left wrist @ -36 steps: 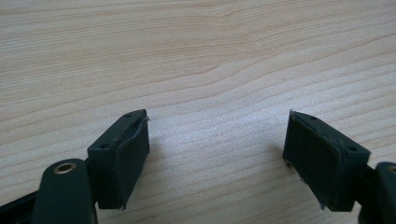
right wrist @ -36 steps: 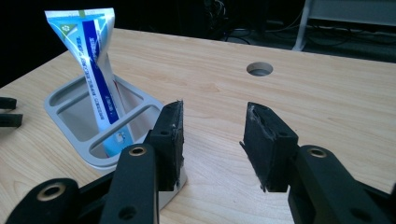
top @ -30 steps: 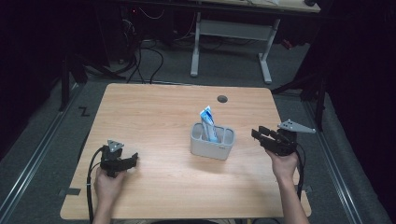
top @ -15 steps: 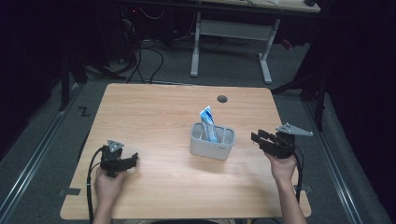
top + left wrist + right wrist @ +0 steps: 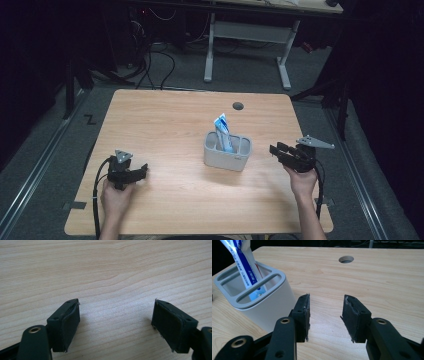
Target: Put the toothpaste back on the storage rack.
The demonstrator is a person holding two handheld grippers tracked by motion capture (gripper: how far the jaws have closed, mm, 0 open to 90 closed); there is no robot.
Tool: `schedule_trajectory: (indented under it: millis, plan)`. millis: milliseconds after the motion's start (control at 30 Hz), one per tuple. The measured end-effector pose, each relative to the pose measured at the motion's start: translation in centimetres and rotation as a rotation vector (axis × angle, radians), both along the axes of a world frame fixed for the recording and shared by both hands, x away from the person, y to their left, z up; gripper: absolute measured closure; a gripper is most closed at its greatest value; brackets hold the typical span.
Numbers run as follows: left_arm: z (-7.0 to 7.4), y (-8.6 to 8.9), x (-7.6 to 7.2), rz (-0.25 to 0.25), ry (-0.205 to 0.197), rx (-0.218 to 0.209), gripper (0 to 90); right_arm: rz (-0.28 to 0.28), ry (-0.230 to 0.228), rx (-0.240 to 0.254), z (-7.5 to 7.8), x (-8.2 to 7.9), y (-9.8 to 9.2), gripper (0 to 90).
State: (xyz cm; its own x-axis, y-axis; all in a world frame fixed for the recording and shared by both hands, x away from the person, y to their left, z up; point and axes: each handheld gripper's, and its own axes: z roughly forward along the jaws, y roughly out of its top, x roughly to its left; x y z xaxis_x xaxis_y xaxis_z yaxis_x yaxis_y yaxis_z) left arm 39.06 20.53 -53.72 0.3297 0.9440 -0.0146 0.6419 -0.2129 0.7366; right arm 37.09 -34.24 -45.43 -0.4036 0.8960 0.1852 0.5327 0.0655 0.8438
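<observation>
Black fingers [image 5: 355, 317] of both grippers stand parted, empty, above the bench [image 5: 165, 125]; the holder [image 5: 249, 296] hides the toothpaste tube's [image 5: 240, 262] base.

The right gripper [image 5: 278, 150] has drifted a little down the table's right side, toward the person, and now sits lower beside the grey holder [image 5: 227, 152], jaws apart, nothing between.

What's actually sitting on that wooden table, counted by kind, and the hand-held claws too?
Grey holder: 1
Blue-and-white tube standing in the holder: 1
Hand-held grippers: 2, the left gripper and the right gripper, both with nothing between their jaws
Total: 4
</observation>
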Motion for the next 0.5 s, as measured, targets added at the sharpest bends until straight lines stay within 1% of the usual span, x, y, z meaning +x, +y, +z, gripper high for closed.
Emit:
schedule_trajectory:
  millis: [333,500]
  plan:
    - [0.0,0.0,0.0,0.0,0.002,0.001,22.8,-0.012,0.041,-0.028,-1.6,0.1,0.2,57.6]
    - [0.0,0.0,0.0,0.0,0.0,0.0,22.8,-0.018,0.06,-0.03,-2.3,0.1,0.2,57.3]
